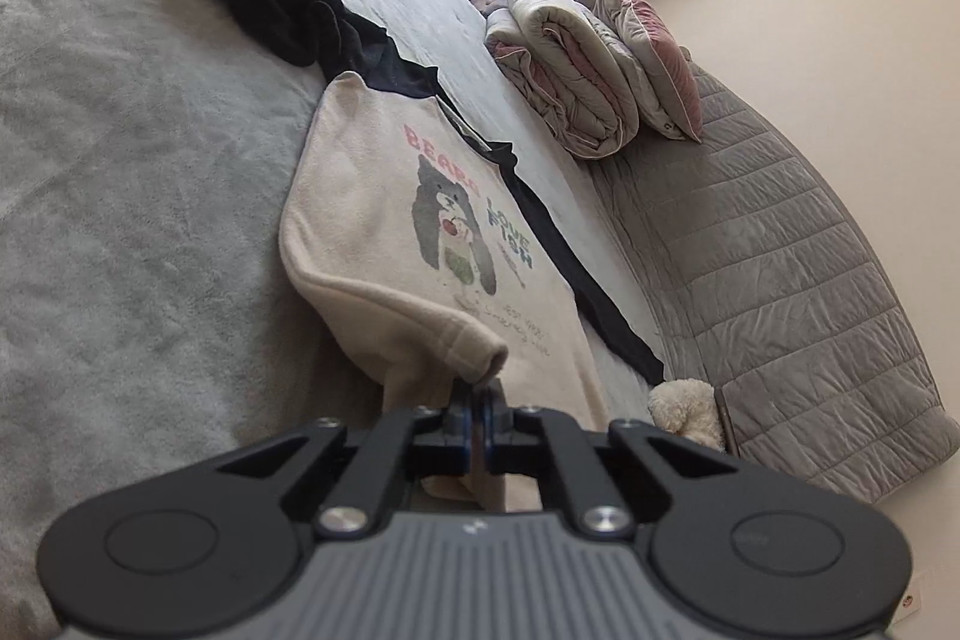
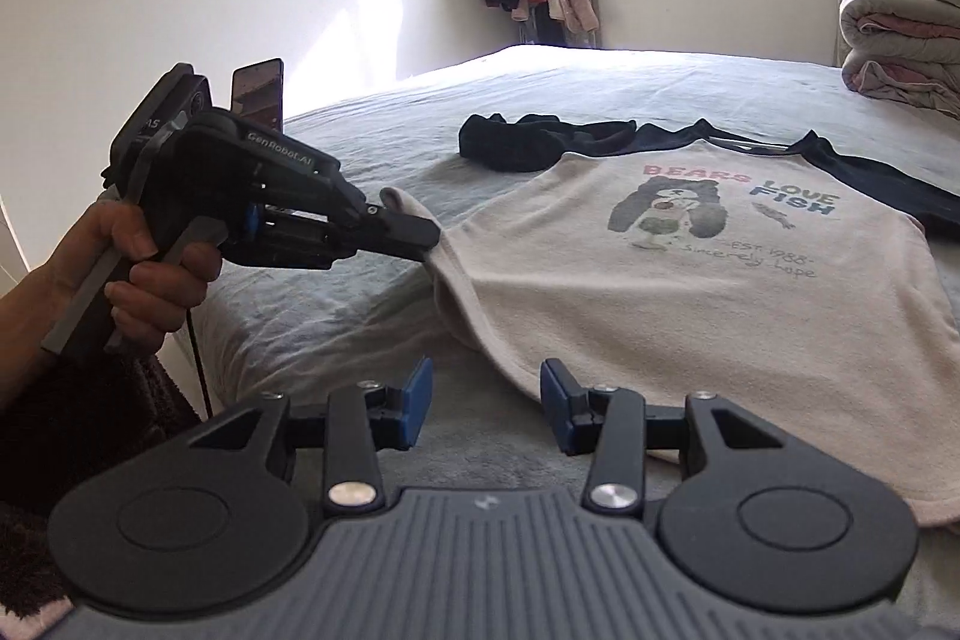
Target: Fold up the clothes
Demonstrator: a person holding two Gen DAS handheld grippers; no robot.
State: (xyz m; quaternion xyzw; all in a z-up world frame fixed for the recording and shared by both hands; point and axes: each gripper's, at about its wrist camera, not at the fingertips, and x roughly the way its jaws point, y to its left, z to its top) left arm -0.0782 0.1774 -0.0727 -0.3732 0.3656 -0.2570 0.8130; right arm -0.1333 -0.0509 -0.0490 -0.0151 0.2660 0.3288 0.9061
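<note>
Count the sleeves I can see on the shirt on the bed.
2. One dark sleeve lies stretched flat toward the folded quilt; the other sleeve lies bunched up on the shirt's opposite side.

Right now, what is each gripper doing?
Left gripper: closed on the shirt hem corner.
Right gripper: open, holding nothing.

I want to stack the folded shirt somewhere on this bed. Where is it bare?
The grey bedcover is bare between the shirt and the window wall, and left of the black sleeve bundle. It is crowded by the rolled quilts and pillow at the headboard.
</note>
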